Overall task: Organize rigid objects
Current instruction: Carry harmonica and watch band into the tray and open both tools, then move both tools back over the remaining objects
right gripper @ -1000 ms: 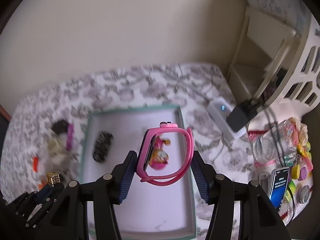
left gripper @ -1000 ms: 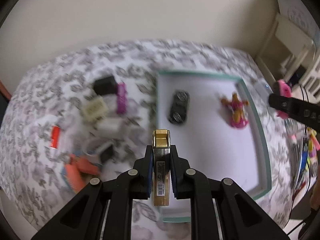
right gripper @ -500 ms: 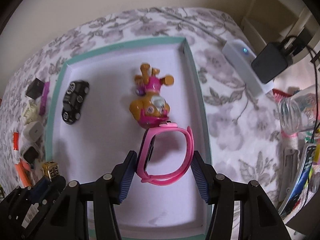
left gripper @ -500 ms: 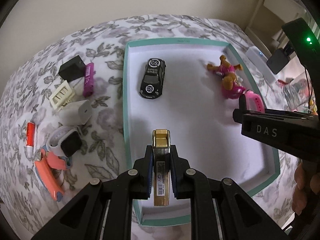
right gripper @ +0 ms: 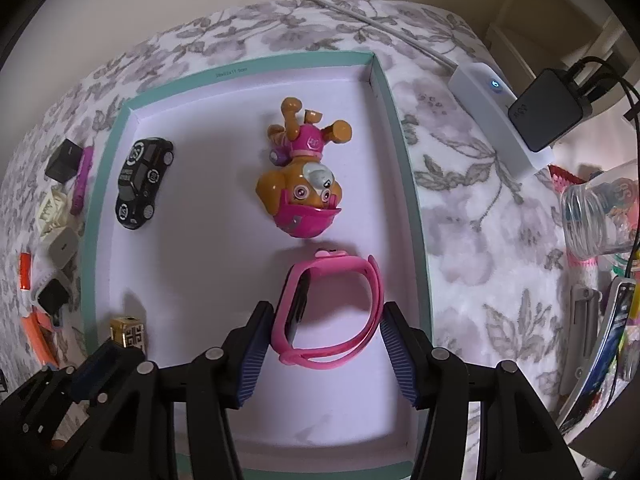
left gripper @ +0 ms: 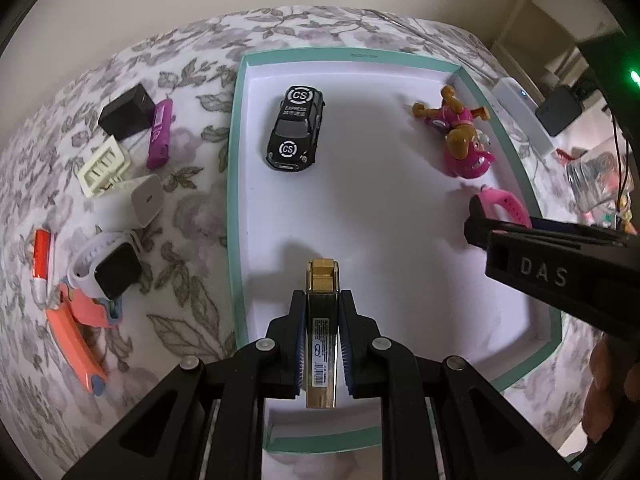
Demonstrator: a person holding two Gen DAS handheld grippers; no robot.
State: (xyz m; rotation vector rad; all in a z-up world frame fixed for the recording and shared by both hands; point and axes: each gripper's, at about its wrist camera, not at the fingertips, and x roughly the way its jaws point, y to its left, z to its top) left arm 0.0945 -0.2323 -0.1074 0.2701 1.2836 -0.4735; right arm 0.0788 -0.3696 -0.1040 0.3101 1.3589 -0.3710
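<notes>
My left gripper (left gripper: 322,300) is shut on a gold and black lighter (left gripper: 321,320) and holds it low over the near left part of a teal-rimmed white tray (left gripper: 236,168). The lighter's gold top also shows in the right wrist view (right gripper: 127,333). My right gripper (right gripper: 326,322) is shut on a pink watch band (right gripper: 332,312), low over the tray's right side (right gripper: 404,152). The band also shows in the left wrist view (left gripper: 502,208). A black toy car (left gripper: 296,128) and a pink and brown toy dog (left gripper: 460,136) lie in the tray.
On the flowered cloth left of the tray lie a black cube (left gripper: 126,112), a purple stick (left gripper: 160,134), a cream clip (left gripper: 102,166), a white charger (left gripper: 140,202), a white smartwatch (left gripper: 106,272), an orange strap (left gripper: 76,332) and a red tube (left gripper: 40,254). A power strip (right gripper: 500,112) lies to the right.
Both grippers have come down and forward over the tray with their loads. The pink band now hangs just in front of the toy dog, near the tray floor.
</notes>
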